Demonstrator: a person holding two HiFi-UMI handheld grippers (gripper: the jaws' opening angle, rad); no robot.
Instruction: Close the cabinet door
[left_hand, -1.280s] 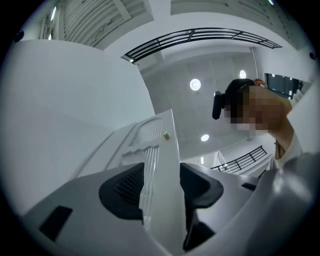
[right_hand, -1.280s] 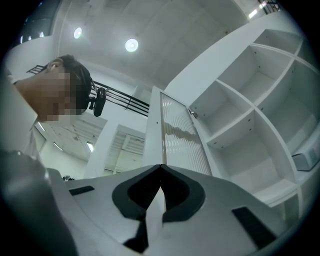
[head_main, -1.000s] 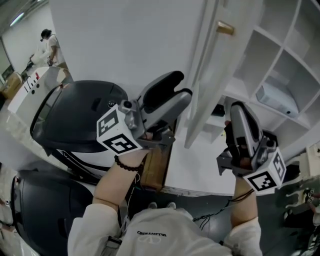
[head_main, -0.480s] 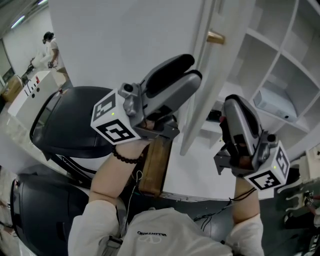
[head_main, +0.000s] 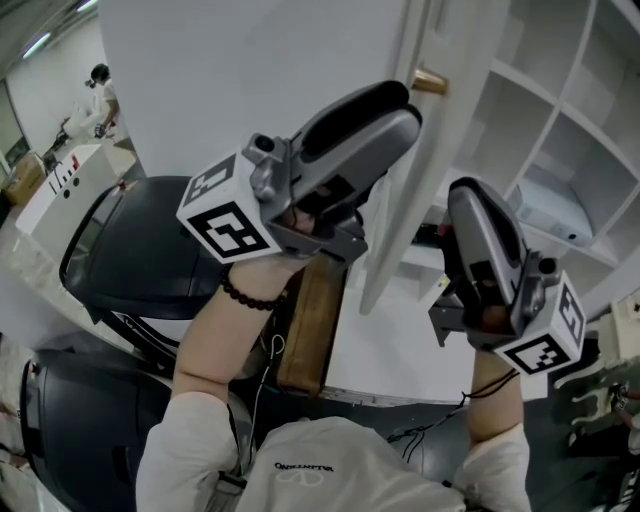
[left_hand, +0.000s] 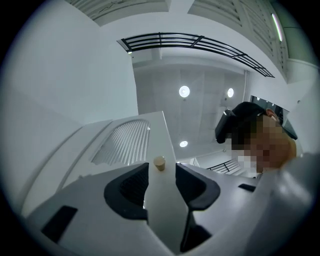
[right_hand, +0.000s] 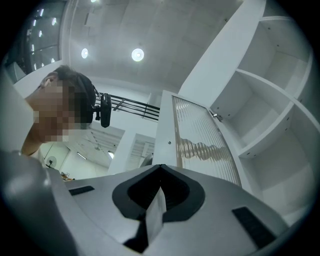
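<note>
White sleeves (head_main: 185, 455), dark bead bracelet (head_main: 250, 298)

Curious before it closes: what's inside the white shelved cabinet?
One pale boxy object lies on a shelf; other visible compartments look bare. The white door and right gripper hide the rest.

Bright ceiling lights (left_hand: 184, 91), fisheye-warped edges
</note>
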